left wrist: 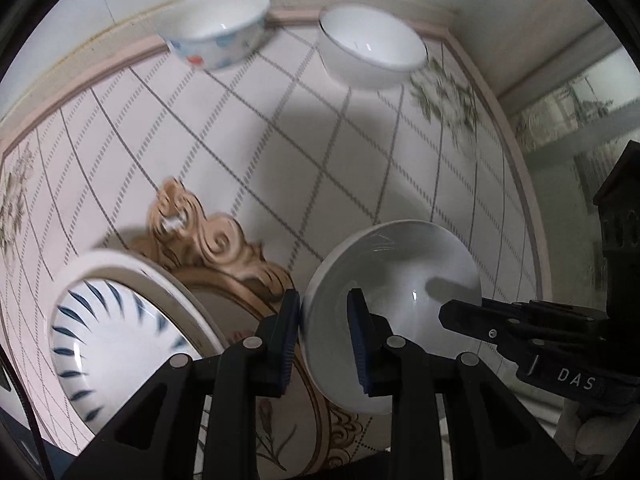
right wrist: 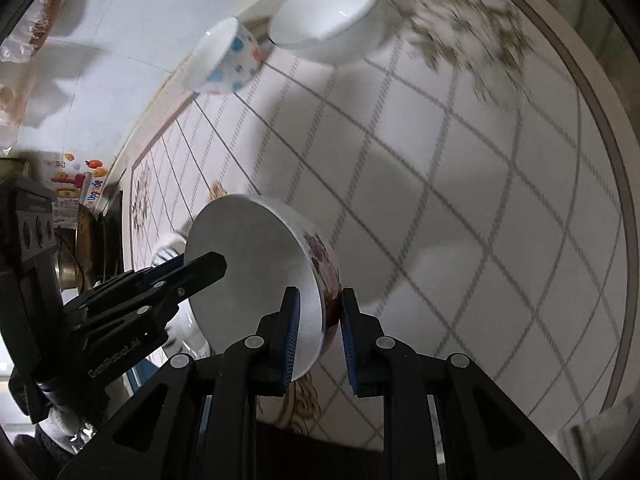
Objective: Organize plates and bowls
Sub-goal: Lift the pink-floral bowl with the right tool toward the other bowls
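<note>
We have the floral bowl (right wrist: 256, 276) lifted off the table (left wrist: 320, 152), tilted, carried two-handed. Left gripper (left wrist: 324, 340) clamps one rim, right gripper (right wrist: 318, 338) the opposite rim; both are pinched on the wall, which likely steadies the bowl. Spotted bowl (left wrist: 220, 36) and plain white bowl (left wrist: 370, 50) sit side by side at the far edge, probably the stacking spot. Blue-striped plate (left wrist: 116, 344) lies near, below.

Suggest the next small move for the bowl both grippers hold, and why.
Probably carry the bowl on toward the two bowls at the far edge: the left gripper and right gripper pinch opposite rim sides, lifted above the tablecloth, with clear cloth before the plain white bowl.
</note>
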Motion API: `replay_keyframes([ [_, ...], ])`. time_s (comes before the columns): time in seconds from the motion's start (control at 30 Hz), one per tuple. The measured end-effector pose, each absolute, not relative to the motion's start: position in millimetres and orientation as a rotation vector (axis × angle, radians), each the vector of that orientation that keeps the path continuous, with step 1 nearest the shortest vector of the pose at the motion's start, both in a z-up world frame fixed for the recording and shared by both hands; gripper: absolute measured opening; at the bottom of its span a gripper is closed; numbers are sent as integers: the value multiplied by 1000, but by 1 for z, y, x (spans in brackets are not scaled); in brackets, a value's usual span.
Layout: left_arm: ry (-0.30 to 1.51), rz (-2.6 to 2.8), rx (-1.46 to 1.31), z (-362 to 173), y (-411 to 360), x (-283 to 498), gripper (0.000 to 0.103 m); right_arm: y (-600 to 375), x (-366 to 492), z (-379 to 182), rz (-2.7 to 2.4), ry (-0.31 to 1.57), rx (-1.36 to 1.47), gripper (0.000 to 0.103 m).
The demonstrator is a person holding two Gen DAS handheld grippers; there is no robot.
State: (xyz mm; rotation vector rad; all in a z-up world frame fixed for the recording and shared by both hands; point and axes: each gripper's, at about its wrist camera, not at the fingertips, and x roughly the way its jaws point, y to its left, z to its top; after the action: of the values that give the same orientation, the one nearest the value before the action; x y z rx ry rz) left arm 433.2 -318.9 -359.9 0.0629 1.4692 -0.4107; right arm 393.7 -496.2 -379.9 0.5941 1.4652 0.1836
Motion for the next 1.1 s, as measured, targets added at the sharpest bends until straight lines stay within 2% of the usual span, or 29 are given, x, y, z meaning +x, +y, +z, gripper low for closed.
replay_keyframes([
  [0.2, 1496, -417, 106, -378, -331, 423, 22, -504, 371, -401, 150, 1496, 640, 22],
  [0.53, 1491, -410, 145, -385, -346, 420, 22, -514, 363, -406, 146, 1497, 667, 22],
  [0.77, 1373, -384, 51, -323, -325, 435, 23, -548, 370, -371, 148, 1414, 719, 23],
  [0.83, 1337, -390, 16, -305, -323, 451, 27, -564, 379, -355, 135, 1368, 726, 27],
  [0.87, 1327, -392, -4, -300, -324, 464, 34, -572, 387, -348, 129, 1346, 727, 35],
  [0.9, 1315, -381, -20, -297, -327, 480, 35, -580, 396, -342, 119, 1320, 731, 42],
  [1.1, 1357, -337, -93, -316, -342, 567, 35, -608, 474, -327, 94, 1220, 744, 44],
])
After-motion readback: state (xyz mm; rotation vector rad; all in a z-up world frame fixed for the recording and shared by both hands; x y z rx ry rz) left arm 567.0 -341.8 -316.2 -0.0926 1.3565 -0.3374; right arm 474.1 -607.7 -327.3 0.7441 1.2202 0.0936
